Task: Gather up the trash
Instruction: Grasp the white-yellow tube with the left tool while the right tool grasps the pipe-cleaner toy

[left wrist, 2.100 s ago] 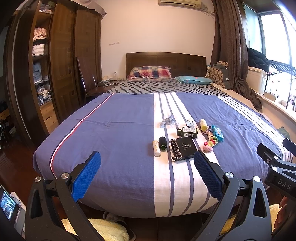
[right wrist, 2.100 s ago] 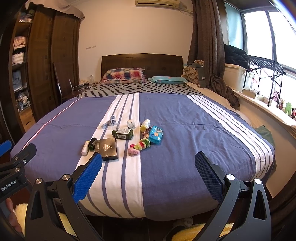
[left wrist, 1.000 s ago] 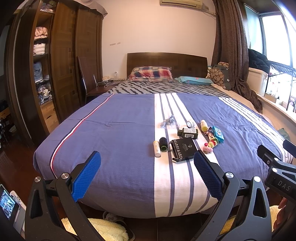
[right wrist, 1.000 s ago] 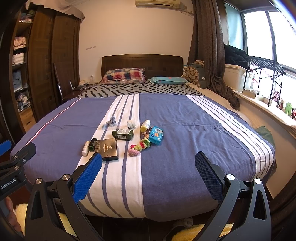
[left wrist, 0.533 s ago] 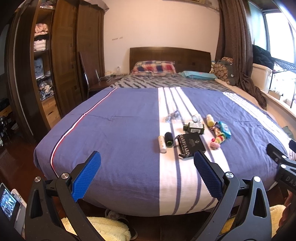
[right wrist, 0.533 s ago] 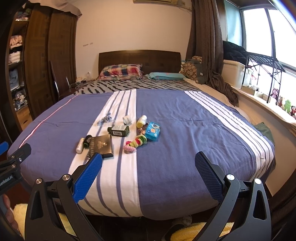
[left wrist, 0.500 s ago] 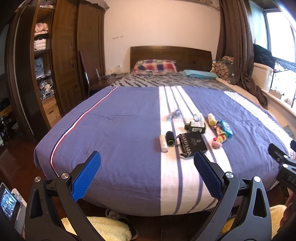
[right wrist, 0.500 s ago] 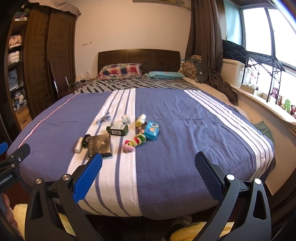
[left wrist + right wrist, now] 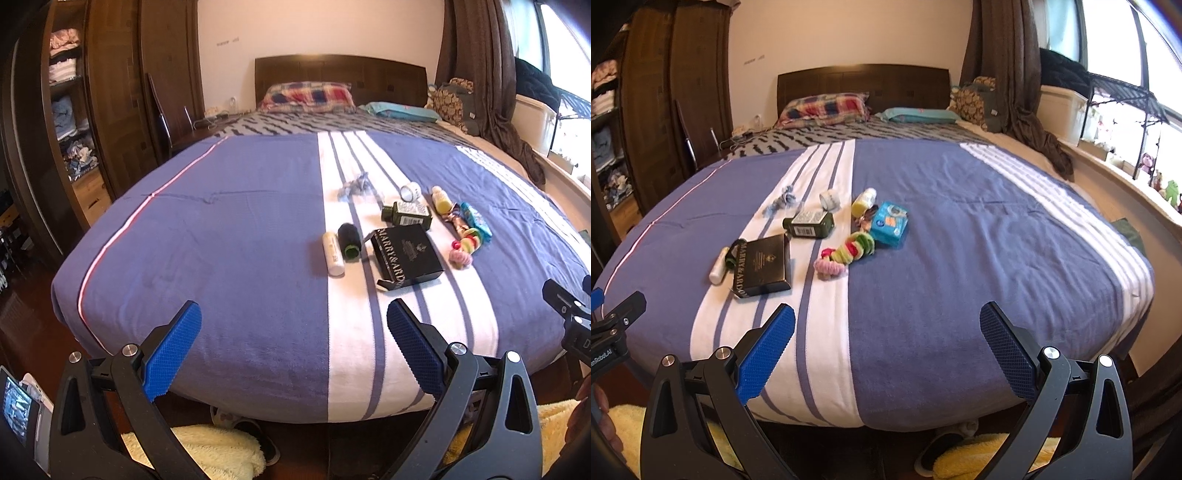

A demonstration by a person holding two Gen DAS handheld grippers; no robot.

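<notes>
Both tongs, left gripper (image 9: 291,347) and right gripper (image 9: 886,347), are hovering wide and empty at the bed (image 9: 221,229) foot. Litter is lying mid-blanket: black box (image 9: 406,254) stiff, likely light, best pinched across its short edges; crumpled wrapper (image 9: 354,186) soft, probably squashing anywhere.

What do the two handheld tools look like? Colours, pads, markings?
Both match: the left tool and right tool each have a black plastic frame with triangular cut-outs, silver screw heads at the pivots, and two fingers faced with blue cross-hatched textured pads. The left tool's body, seen from the right wrist view, carries partly cut-off white lettering. No cables or sleeves visible.
</notes>
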